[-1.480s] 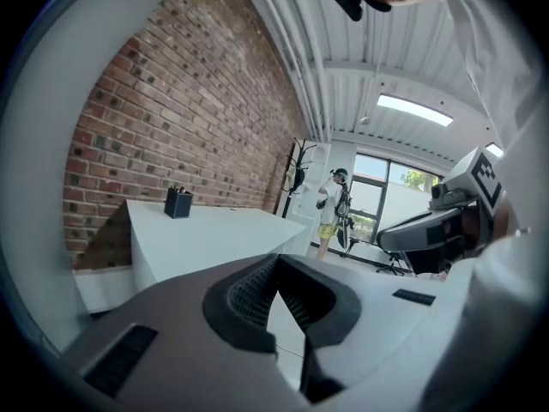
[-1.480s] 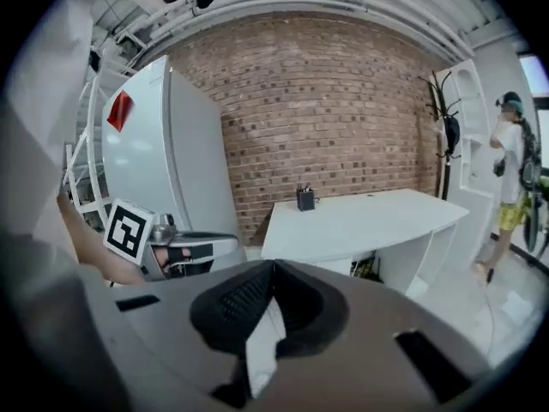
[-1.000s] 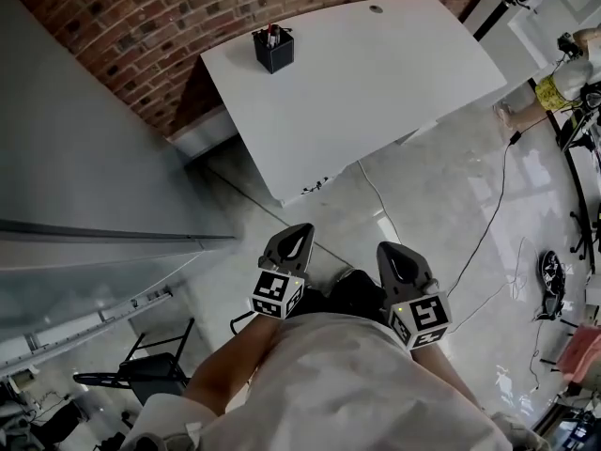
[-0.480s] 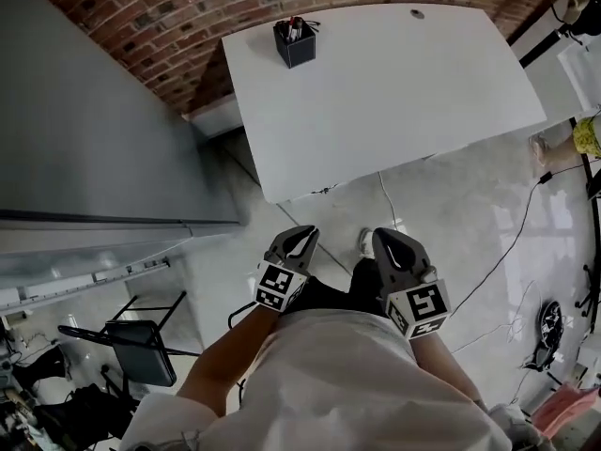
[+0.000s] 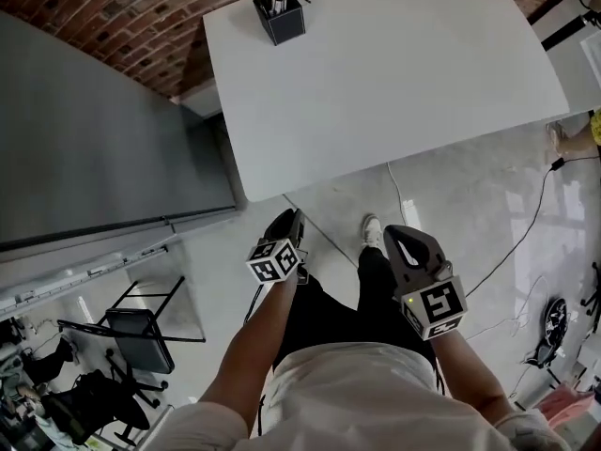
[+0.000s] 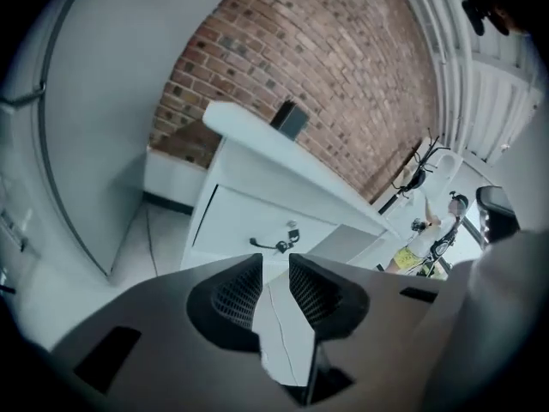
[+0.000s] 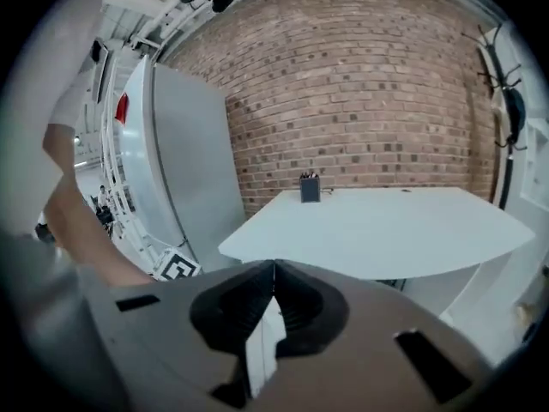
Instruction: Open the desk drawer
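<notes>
The white desk (image 5: 394, 73) fills the top of the head view. Its drawer front (image 6: 244, 221) shows only in the left gripper view, closed, with a dark handle (image 6: 268, 245) and a small key (image 6: 292, 230) hanging above it. My left gripper (image 5: 289, 217) (image 6: 274, 263) hangs low in front of the desk's near corner, a short way from the drawer. Its jaws are opening, with only floor between them. My right gripper (image 5: 396, 235) (image 7: 274, 269) is shut on nothing, held higher and facing over the desk top (image 7: 386, 230).
A black pen holder (image 5: 280, 17) (image 7: 310, 189) stands at the desk's far left corner. A tall grey cabinet (image 5: 94, 139) flanks the desk on the left. A black chair (image 5: 141, 332) stands behind. A cable (image 5: 526, 233) crosses the glossy floor.
The left gripper has dropped lower, rolled over and come toward the desk's near corner. The right gripper has shifted right and down. The desk now sits nearer in view.
</notes>
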Tool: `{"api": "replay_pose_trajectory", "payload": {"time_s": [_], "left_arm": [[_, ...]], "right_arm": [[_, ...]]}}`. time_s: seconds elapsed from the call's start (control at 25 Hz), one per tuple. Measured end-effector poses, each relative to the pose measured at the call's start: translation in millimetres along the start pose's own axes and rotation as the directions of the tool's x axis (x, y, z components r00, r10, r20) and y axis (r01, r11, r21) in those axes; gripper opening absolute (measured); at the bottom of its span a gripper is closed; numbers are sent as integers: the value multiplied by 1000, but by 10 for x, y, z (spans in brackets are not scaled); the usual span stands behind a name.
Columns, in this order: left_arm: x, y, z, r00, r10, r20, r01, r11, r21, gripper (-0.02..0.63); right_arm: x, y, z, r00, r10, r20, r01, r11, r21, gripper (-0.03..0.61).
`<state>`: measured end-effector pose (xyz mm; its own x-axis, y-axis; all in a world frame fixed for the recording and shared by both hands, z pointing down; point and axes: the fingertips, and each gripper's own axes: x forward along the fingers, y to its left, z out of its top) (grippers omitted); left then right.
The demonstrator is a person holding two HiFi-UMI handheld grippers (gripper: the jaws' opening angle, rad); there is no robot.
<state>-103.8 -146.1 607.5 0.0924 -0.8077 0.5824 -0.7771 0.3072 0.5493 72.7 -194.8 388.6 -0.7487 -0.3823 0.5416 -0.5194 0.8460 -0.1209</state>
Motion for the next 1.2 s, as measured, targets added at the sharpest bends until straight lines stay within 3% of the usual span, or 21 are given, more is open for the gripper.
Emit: {"api": "replay_pose_trajectory", "payload": {"time_s": [0.36, 0.6, 1.08, 1.2], "left_arm": [[1178, 640, -652, 999, 32, 14, -28, 975, -220, 131], [1744, 1039, -1103, 994, 96, 57, -63, 907, -416, 138], [2398, 1253, -1244, 991, 100, 88, -38, 846, -532, 140], [2489, 1291, -1267, 991, 106, 80, -45, 834, -549, 140]], "right_arm": [[627, -61, -813, 998, 19, 63, -15, 998, -69, 15], [871, -401, -1176, 990, 17, 137, -7, 997, -76, 15], [1128, -528, -1754, 992, 65, 106, -59, 996, -63, 15], [1169, -530, -1804, 992, 84, 91, -75, 992, -98, 15]]}}
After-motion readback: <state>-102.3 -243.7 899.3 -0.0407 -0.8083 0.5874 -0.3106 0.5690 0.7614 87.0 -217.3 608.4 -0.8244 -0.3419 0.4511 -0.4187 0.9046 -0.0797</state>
